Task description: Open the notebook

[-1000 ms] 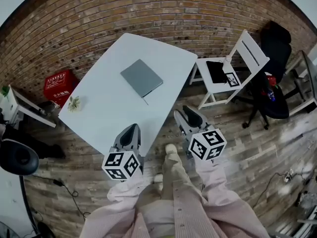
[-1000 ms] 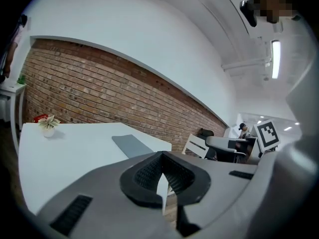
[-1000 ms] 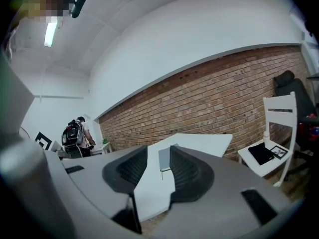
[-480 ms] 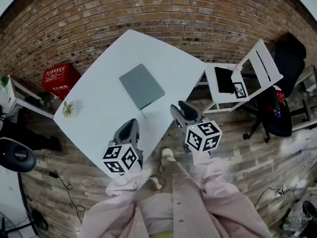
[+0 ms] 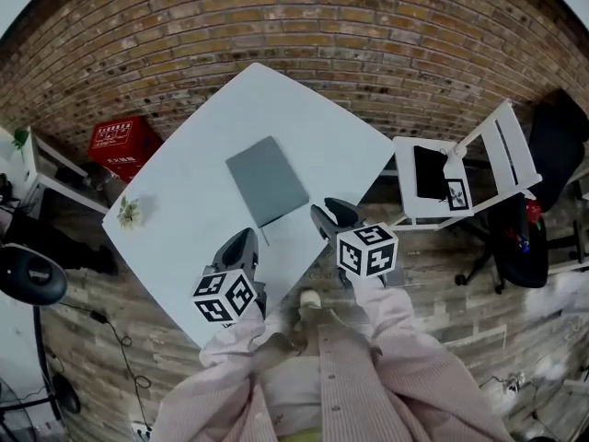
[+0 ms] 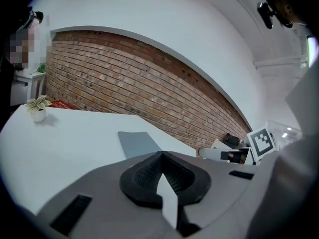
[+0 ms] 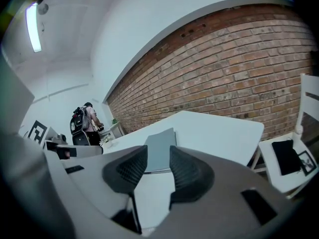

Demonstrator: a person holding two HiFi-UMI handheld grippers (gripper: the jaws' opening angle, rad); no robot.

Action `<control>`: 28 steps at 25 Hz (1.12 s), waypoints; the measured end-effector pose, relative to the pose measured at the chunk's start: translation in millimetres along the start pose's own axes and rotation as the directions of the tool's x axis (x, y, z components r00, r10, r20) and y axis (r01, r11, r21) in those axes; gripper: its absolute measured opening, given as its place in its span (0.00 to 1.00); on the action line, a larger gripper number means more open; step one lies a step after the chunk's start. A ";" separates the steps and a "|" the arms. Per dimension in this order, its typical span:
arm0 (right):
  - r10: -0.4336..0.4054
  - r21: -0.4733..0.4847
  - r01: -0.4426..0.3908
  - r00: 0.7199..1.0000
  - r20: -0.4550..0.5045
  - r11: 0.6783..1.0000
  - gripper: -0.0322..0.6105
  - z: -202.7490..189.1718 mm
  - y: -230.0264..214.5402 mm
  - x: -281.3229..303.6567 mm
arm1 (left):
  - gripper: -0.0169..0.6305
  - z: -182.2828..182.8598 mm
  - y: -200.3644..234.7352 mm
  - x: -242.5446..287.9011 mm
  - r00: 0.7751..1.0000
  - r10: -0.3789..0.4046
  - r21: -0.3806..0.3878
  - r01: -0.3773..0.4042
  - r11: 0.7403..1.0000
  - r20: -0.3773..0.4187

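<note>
A shut grey notebook (image 5: pixel 267 180) lies flat near the middle of the white table (image 5: pixel 184 201). A thin pen-like strip shows at its near corner. My left gripper (image 5: pixel 241 243) hovers over the table's near edge, short of the notebook, with its jaws shut and nothing in them. My right gripper (image 5: pixel 329 215) sits by the table's near right edge, just right of the notebook's near corner, and is open and empty. In the left gripper view the notebook (image 6: pixel 137 143) lies beyond the left gripper (image 6: pixel 160 156). In the right gripper view the notebook (image 7: pixel 162 141) shows through the gap of the right gripper (image 7: pixel 158 153).
A small potted plant (image 5: pixel 131 212) stands at the table's left corner. A white folding chair (image 5: pixel 460 178) holding a black item stands to the right, with a black office chair (image 5: pixel 543 219) beyond it. A red box (image 5: pixel 124 141) sits by the brick wall. A person with a backpack (image 7: pixel 84 123) stands far off.
Both grippers have moved forward toward the table and the notebook. The right gripper has come in from over the floor to the table's edge. The notebook has not moved.
</note>
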State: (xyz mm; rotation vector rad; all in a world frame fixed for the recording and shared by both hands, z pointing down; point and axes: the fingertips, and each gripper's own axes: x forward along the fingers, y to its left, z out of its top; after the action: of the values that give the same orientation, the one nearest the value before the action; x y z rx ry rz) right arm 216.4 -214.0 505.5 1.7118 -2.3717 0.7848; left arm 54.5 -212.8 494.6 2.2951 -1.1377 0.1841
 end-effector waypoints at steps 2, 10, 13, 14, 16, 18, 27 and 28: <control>0.019 -0.009 -0.019 0.999 -0.036 1.000 0.27 -5.4 -5.5 9.8 | 0.01 -2.1 -0.5 5.6 1.000 0.017 -0.005 -0.017 1.000 0.000; 0.019 -0.041 -0.026 0.987 -0.157 0.999 0.27 -8.2 -25.0 59.5 | 0.01 -9.9 19.5 26.2 0.997 0.063 -0.043 -0.065 0.997 -0.044; -0.004 -0.028 -0.002 0.975 -0.220 1.000 0.27 -14.5 -32.9 76.2 | 0.01 -11.9 27.7 33.2 0.996 0.071 -0.063 -0.075 0.995 -0.062; -0.005 -0.017 0.001 0.971 -0.239 1.000 0.27 -16.8 -34.3 81.6 | 0.01 -11.8 30.3 35.9 0.995 0.070 -0.068 -0.075 0.995 -0.067; -0.003 0.010 0.007 0.960 -0.280 1.000 0.27 -24.5 -34.6 90.2 | 0.01 -14.4 35.4 39.3 0.994 0.069 -0.080 -0.076 0.994 -0.085; -0.005 0.027 0.014 0.947 -0.321 1.000 0.27 -33.0 -35.6 96.6 | 0.01 -18.4 38.9 42.2 0.993 0.066 -0.091 -0.075 0.993 -0.103; 0.046 0.107 -0.001 0.906 -0.421 0.994 0.21 -51.8 -38.0 106.7 | 0.01 -28.8 34.8 54.4 0.989 -0.003 -0.103 -0.013 0.995 -0.149; 0.056 0.119 -0.005 0.901 -0.430 0.993 0.21 -52.3 -38.3 107.1 | 0.01 -29.0 34.4 55.0 0.989 -0.008 -0.103 -0.008 0.995 -0.150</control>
State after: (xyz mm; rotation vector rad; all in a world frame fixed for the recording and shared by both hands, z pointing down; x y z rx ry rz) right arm 202.5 -289.6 604.3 1.3556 -2.0849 1.1867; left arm 66.3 -251.5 553.1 2.1514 -1.0456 0.2866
